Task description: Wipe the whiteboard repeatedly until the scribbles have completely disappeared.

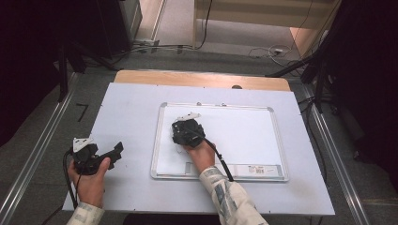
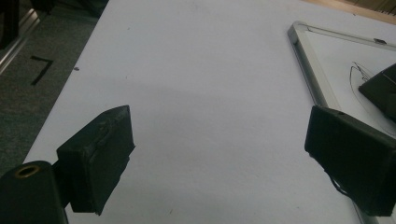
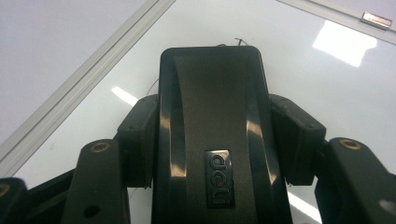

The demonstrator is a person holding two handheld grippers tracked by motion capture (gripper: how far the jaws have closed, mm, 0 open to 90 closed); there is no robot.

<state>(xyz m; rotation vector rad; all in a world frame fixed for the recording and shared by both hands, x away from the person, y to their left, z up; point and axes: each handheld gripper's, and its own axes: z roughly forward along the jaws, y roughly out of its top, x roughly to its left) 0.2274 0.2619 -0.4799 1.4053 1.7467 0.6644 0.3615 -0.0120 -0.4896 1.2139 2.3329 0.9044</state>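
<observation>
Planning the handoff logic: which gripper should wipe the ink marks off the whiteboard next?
Right. The right gripper is shut on the eraser, over the whiteboard beside the marks. The left gripper is open, off the board.

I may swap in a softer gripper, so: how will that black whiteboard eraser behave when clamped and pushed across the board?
The eraser looks like a rigid, glossy plastic shell, so probably stiff but slippery under the pads. The right gripper clamps its flat sides, so rolling seems unlikely. It should glide easily on the smooth whiteboard.

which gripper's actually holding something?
The right gripper, over the whiteboard, is clamped on a black eraser. The left gripper sits open and empty.
</observation>
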